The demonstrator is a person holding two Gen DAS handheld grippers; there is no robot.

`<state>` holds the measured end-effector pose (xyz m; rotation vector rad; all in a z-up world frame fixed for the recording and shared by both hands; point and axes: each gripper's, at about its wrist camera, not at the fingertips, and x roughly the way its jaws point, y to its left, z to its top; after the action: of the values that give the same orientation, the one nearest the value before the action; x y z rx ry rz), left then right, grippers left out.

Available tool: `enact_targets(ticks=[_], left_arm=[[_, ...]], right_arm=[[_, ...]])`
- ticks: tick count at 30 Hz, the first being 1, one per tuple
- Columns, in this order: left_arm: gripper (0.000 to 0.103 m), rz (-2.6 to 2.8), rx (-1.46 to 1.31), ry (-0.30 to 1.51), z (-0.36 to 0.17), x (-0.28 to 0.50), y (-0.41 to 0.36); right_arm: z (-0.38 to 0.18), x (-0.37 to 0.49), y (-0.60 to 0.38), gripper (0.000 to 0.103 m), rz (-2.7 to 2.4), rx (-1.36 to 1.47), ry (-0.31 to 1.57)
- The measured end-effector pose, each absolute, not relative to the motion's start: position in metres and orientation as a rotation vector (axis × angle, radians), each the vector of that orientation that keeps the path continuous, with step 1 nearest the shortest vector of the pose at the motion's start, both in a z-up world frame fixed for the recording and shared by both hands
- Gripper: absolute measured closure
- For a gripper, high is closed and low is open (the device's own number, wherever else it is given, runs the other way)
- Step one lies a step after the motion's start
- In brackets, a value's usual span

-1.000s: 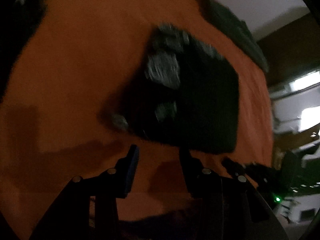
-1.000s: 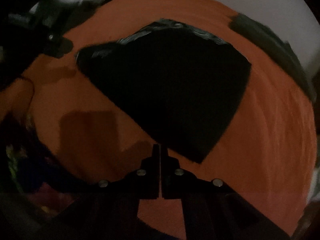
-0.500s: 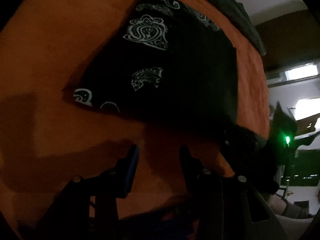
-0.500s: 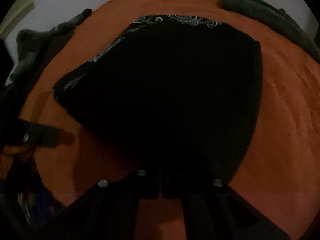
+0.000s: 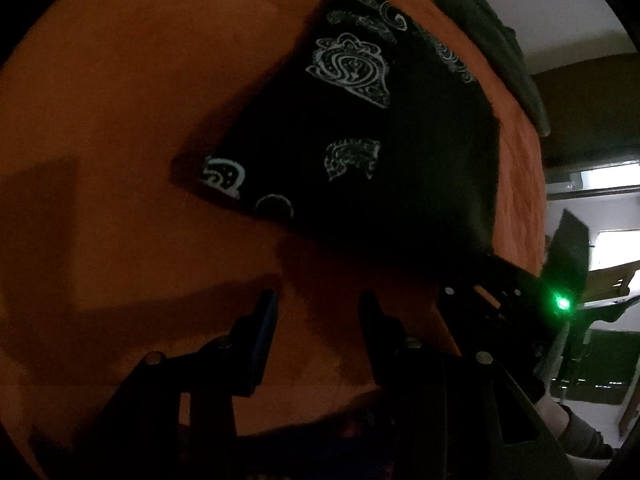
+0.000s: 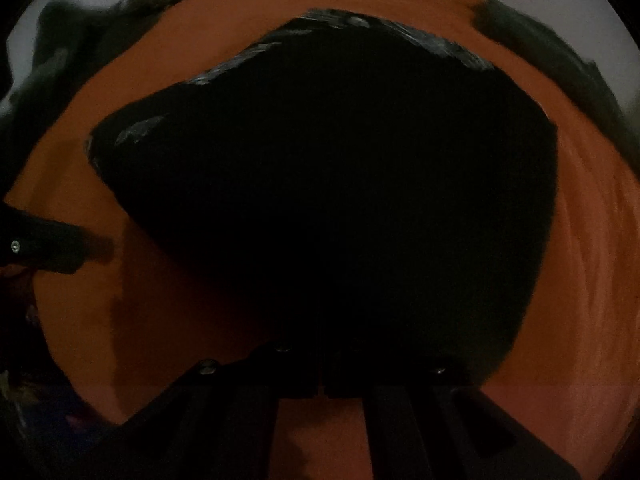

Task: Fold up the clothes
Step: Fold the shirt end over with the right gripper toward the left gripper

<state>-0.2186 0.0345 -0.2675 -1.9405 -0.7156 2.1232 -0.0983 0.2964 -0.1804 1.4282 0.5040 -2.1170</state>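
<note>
Bandana [image 5: 400, 168], black paisley, lies folded on the orange cover [image 5: 120, 80]. We judge it light, limp, easily creased; best pinched at a corner. Left gripper [image 5: 316, 320] spread, empty; right gripper [image 6: 322, 376] pressed together over its near edge.

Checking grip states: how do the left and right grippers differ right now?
The left gripper stands open with nothing between its fingers, over bare orange cover; the right gripper is shut, its tips at the black paisley cloth's near edge. Whether it pinches cloth is too dark to tell. Both point steeply down.
</note>
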Motion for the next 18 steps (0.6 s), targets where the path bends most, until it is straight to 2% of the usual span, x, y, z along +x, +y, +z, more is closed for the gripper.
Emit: enact_targets(ticks=[11, 18], left_arm=[[0.060, 2.094, -1.981, -0.738, -0.273, -0.228, 0.029], [0.060, 2.079, -1.974, -0.723, -0.273, -0.232, 0.031]], right_arm=[[-0.178, -0.107, 0.299, 0.103, -2.038, 1.427, 0.420], [-0.147, -0.093, 0.379, 0.103, -2.220, 1.505, 0.281]])
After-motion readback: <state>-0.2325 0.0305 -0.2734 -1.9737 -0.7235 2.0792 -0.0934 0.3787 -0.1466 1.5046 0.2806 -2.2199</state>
